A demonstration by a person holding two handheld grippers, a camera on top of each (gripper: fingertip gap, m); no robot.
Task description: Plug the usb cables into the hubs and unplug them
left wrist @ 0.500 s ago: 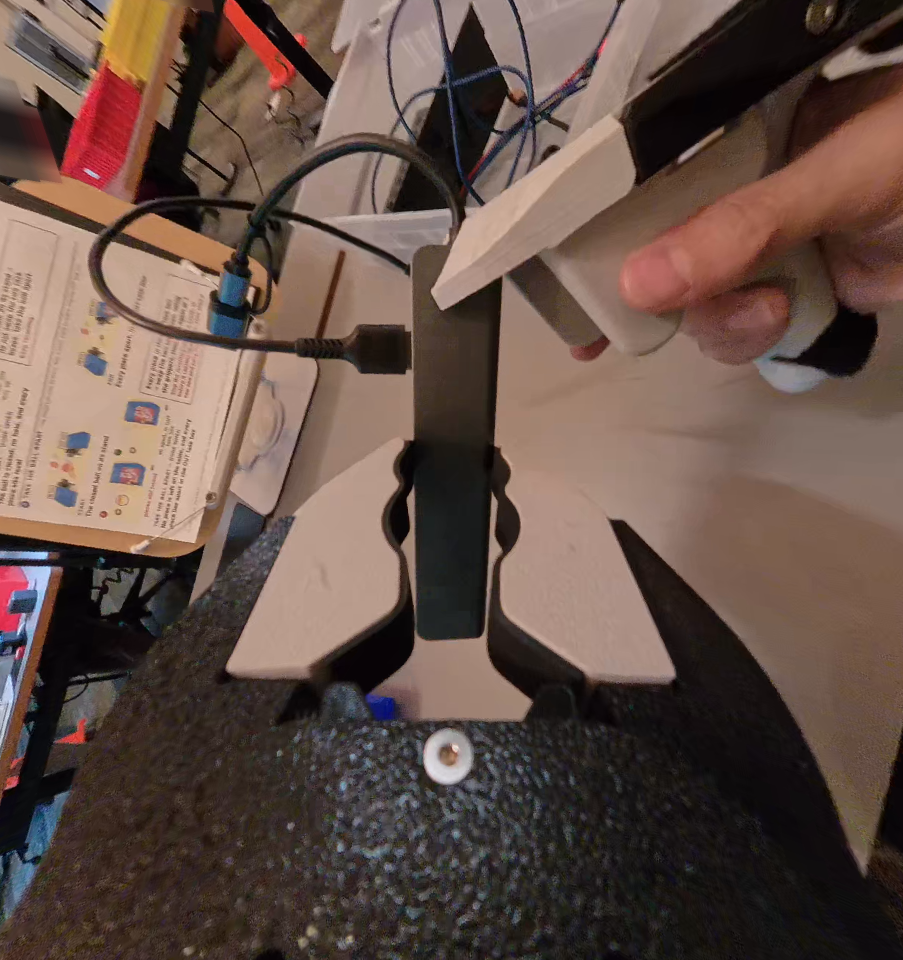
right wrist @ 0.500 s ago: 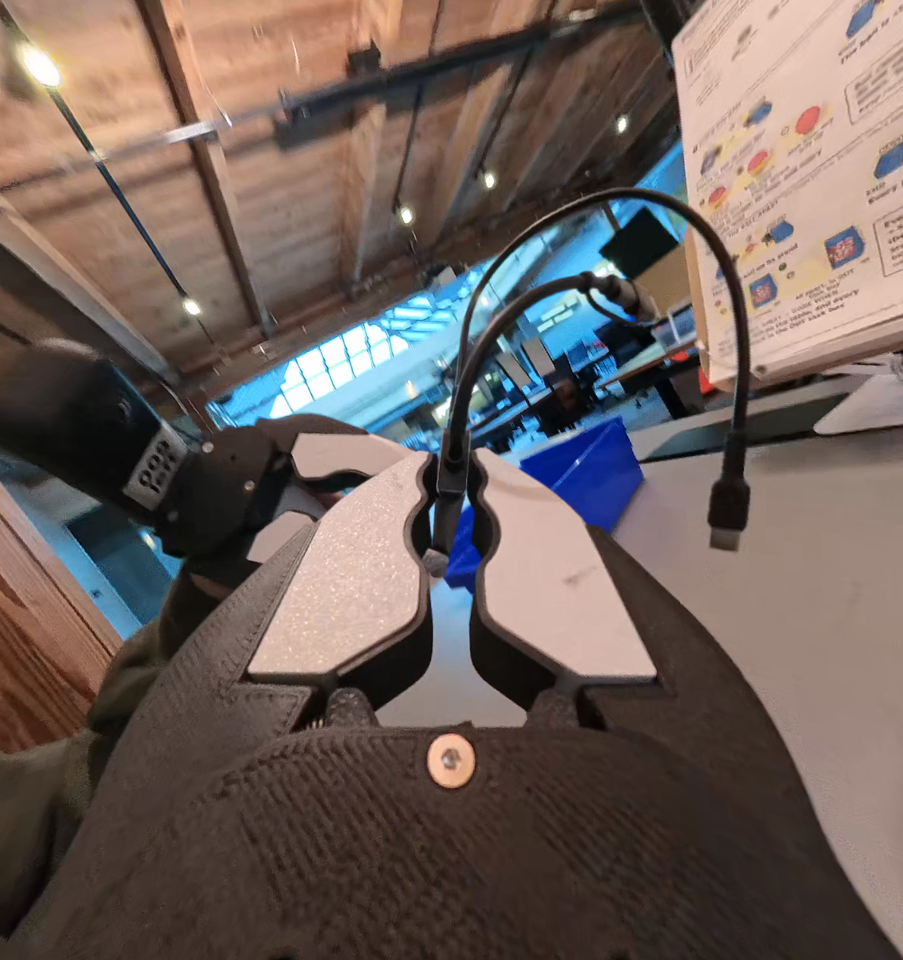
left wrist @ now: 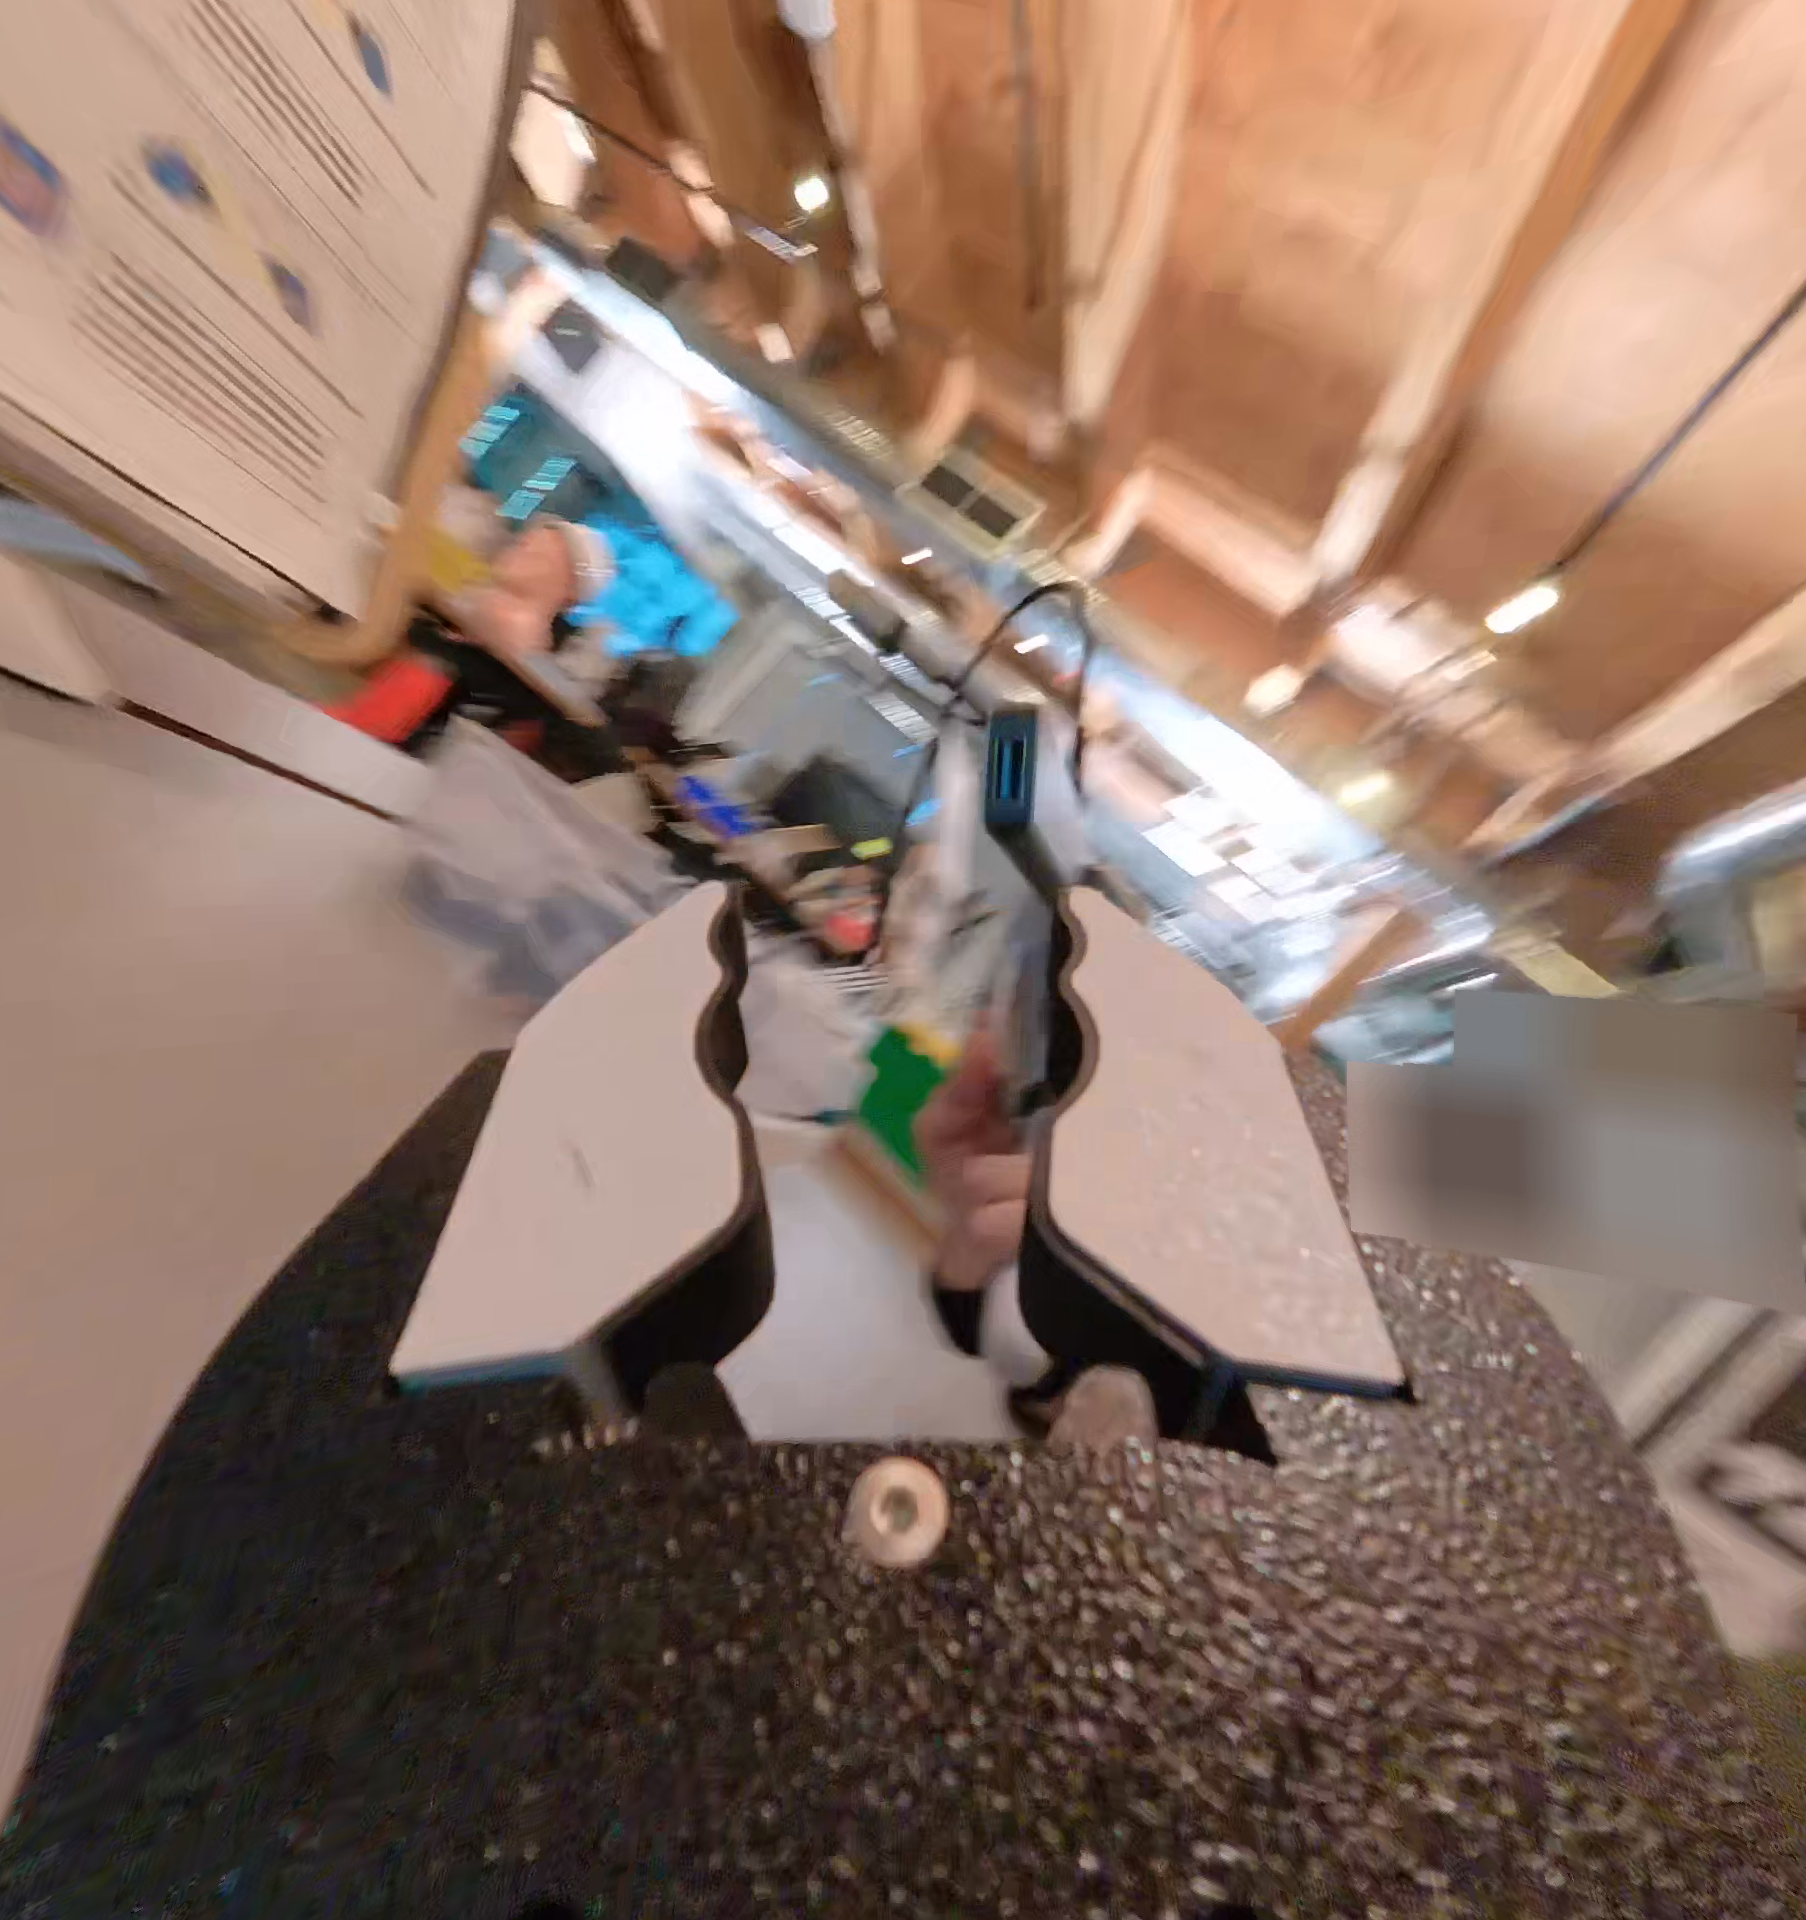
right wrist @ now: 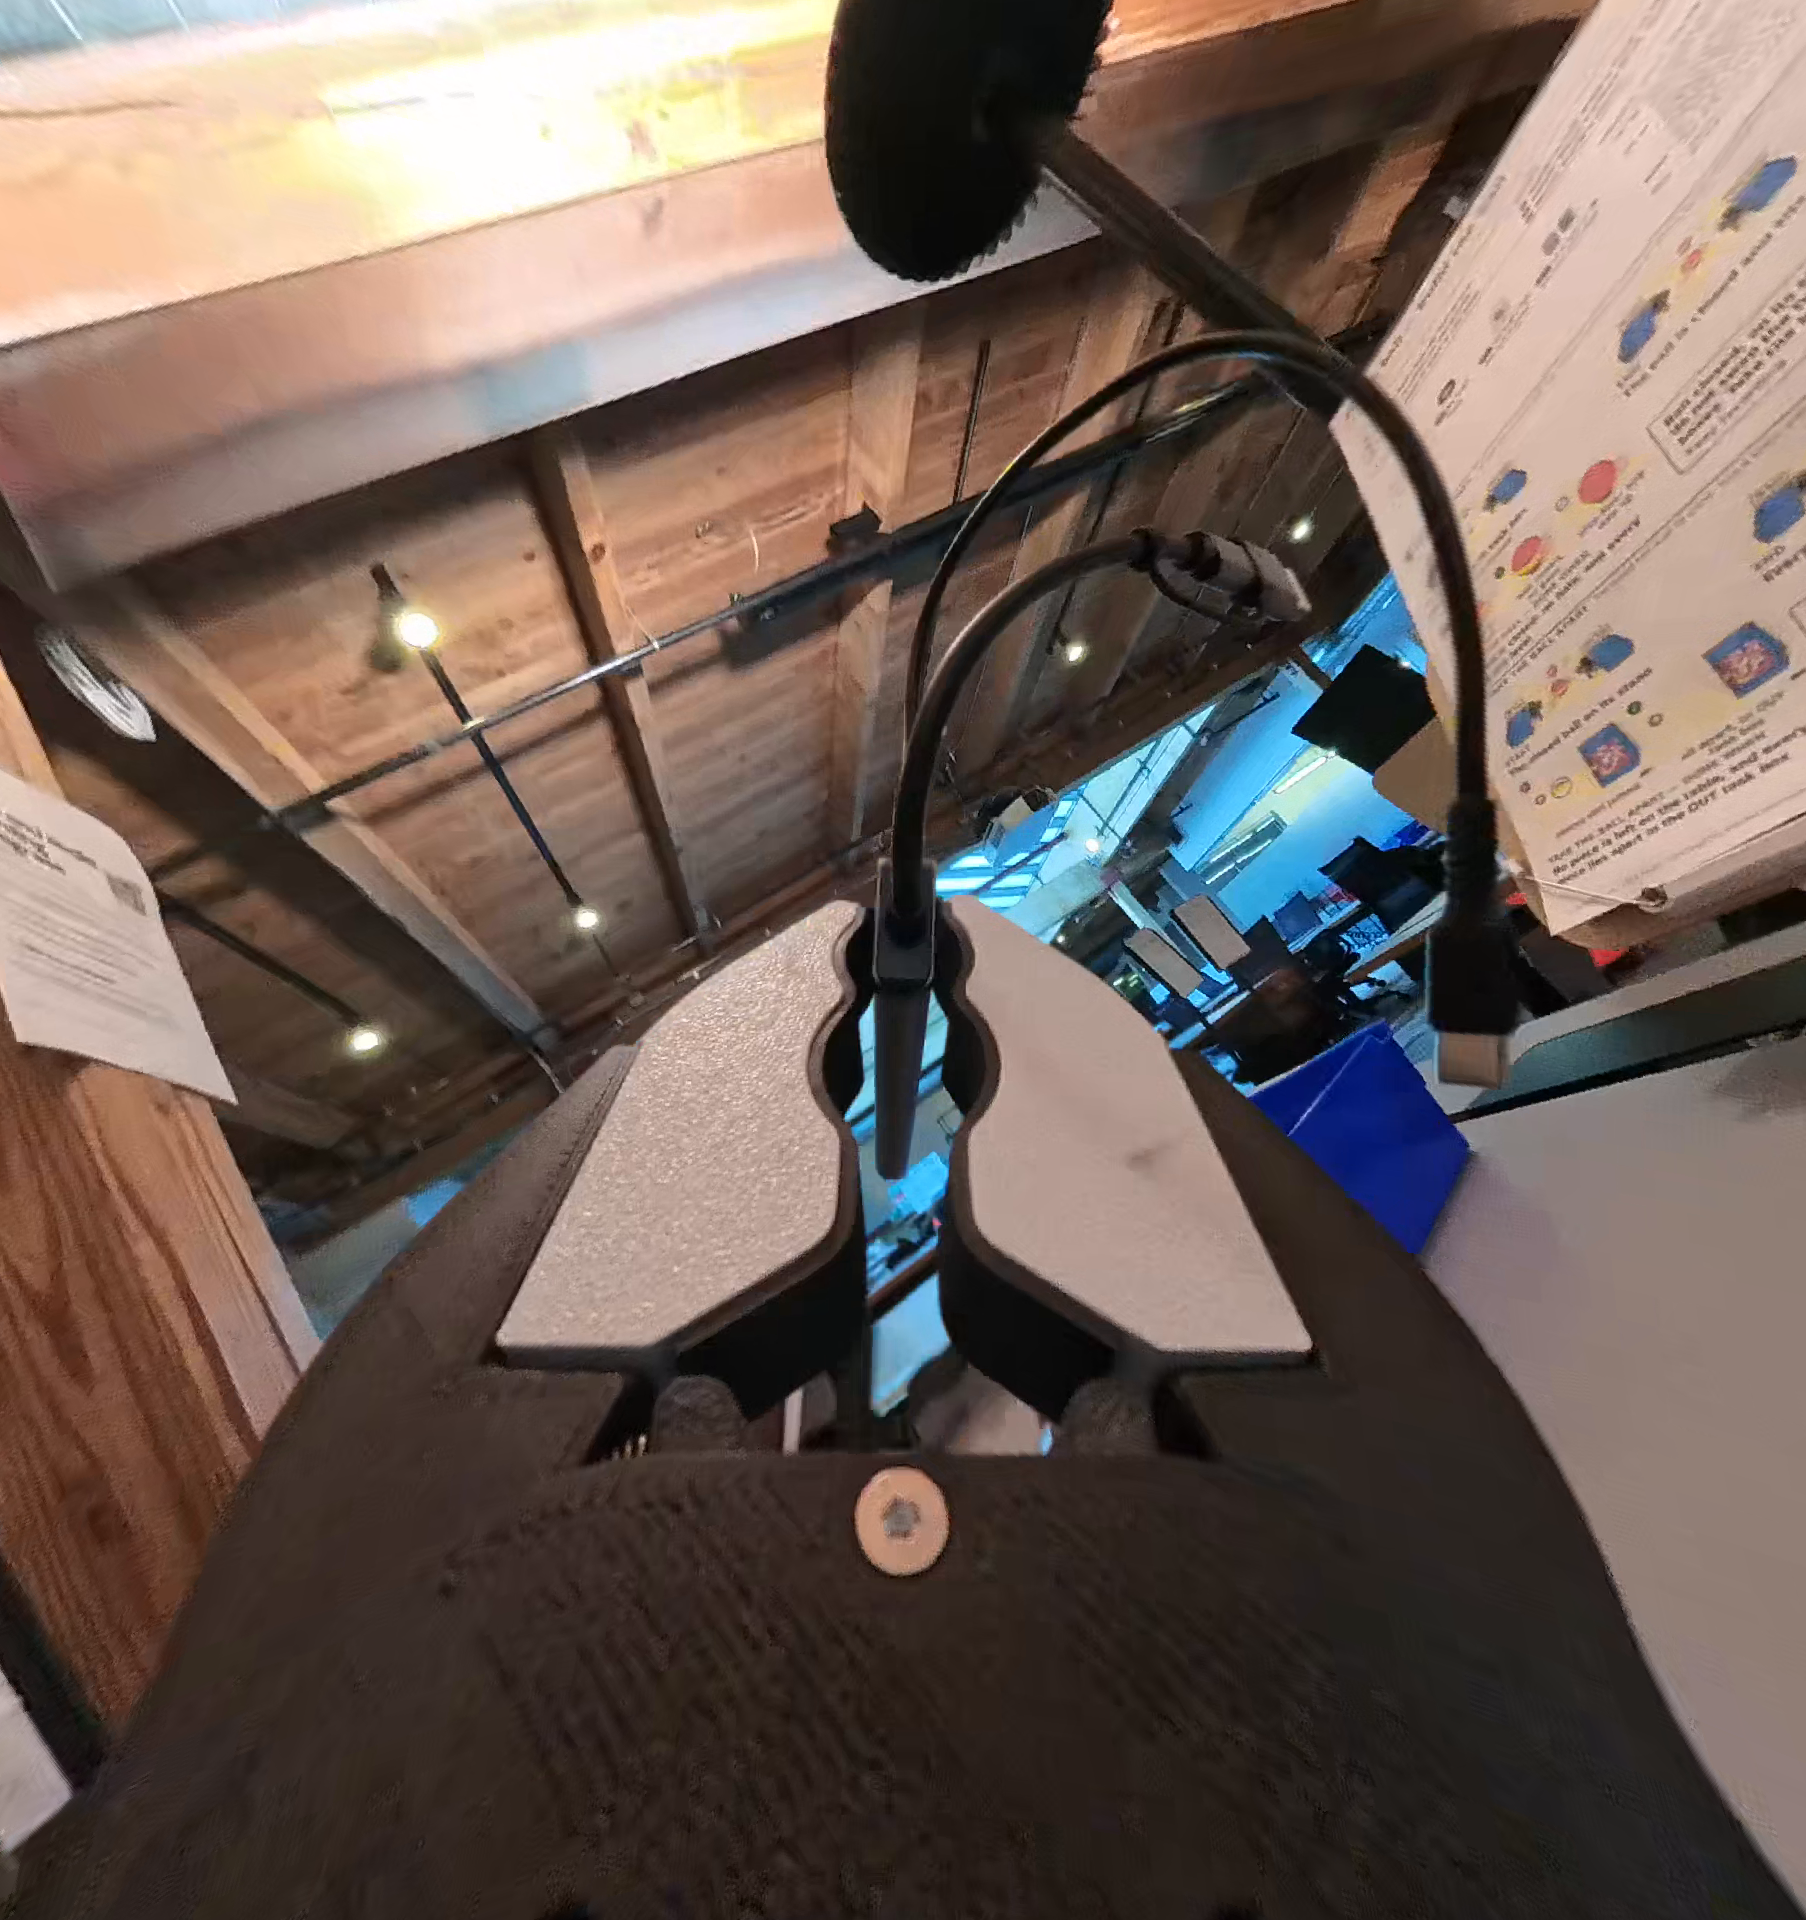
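Note:
My right gripper (right wrist: 907,914) is shut on a thin black USB hub (right wrist: 899,1039), seen edge-on and held up in the air. Two black cables rise from the hub's top. One arches right and ends in a hanging plug (right wrist: 1470,997) with a silver tip. The other ends in a loose connector (right wrist: 1221,571). My left gripper (left wrist: 899,904) is open and empty. Its view is blurred. Beyond its jaws, the hub (left wrist: 1013,769) shows a blue port and is held by the other gripper, with a hand (left wrist: 982,1174) below it.
A clipboard with a printed sheet (right wrist: 1657,468) stands at the right, also in the left wrist view (left wrist: 203,260). The grey table (right wrist: 1657,1351) has a blue bin (right wrist: 1366,1132) at its far edge. A wooden post (right wrist: 68,1247) is at the left. A black round object (right wrist: 940,135) hangs overhead.
My left gripper has opened, let go of the hub and swung away and upward. My right gripper still holds the hub and has tilted up.

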